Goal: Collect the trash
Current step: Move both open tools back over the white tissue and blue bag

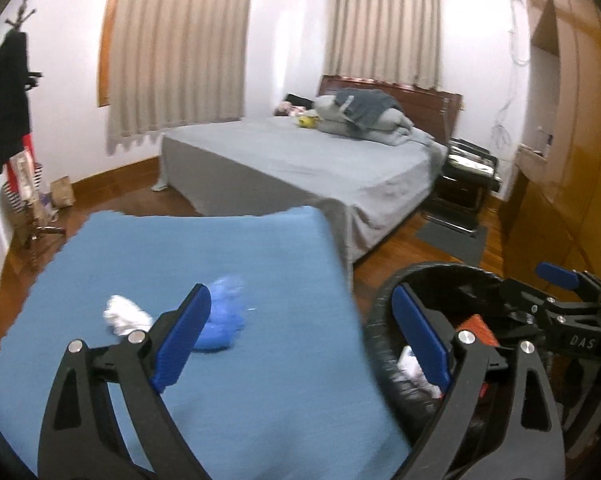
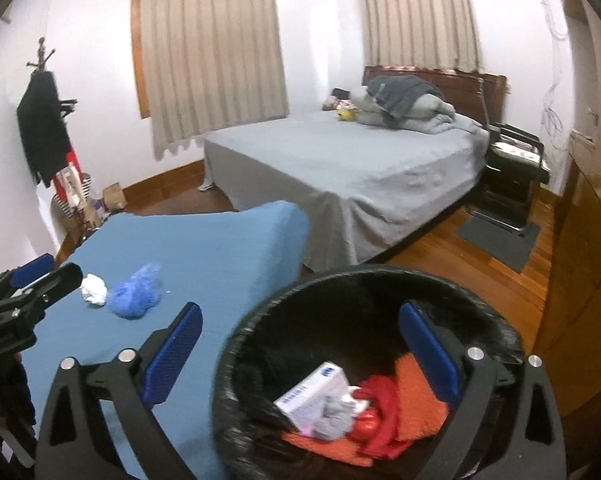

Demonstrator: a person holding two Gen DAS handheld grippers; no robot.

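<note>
Both grippers wide open, nothing held, over the table and the bin.

My left gripper [image 1: 300, 344] has its jaws spread and empty; the blue crumpled bag [image 1: 220, 320] and white paper wad [image 1: 124, 316] lie on the blue tablecloth [image 1: 260, 380] just past its left finger, touching each other. My right gripper [image 2: 300, 360] is also spread and empty, straddling the black bin [image 2: 236, 344] rim. A white box [image 2: 312, 394], grey wad [image 2: 332, 416] and red and orange trash [image 2: 396, 404] sit inside, between its fingers.
</note>
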